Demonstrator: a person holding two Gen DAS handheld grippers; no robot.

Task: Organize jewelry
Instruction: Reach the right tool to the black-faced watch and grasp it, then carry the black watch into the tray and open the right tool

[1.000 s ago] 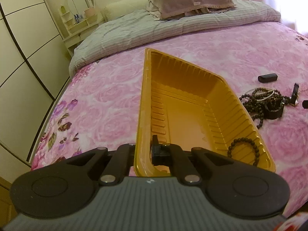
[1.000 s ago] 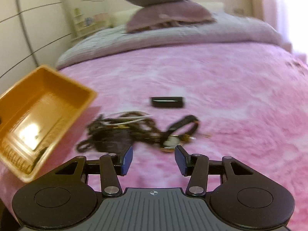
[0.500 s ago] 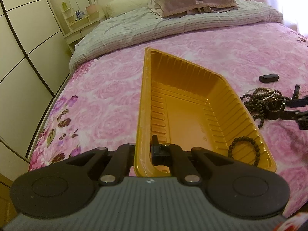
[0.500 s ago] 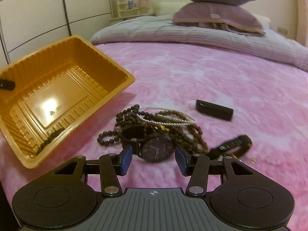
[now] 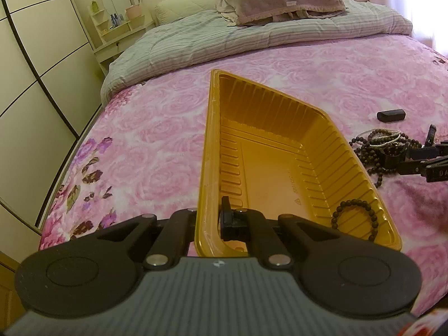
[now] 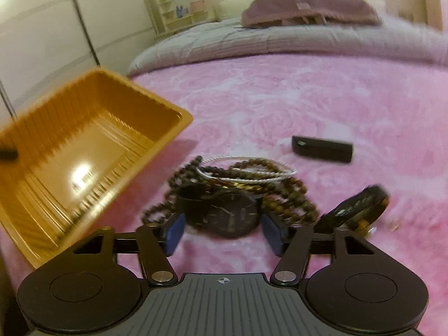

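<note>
The right hand-held gripper (image 6: 224, 235) is spread wide, its blue pads on either side of the dark watch (image 6: 224, 215), not yet touching it. The watch lies on the pink bed (image 6: 308, 98), tangled in a pile of bead strands (image 6: 282, 193). The left hand-held gripper (image 5: 208, 221) pinches the near wall of the orange tray (image 5: 208, 145), where one bead bracelet (image 5: 354, 218) already lies. I think the beads can come up together with the watch and fall beside the tray.
</note>
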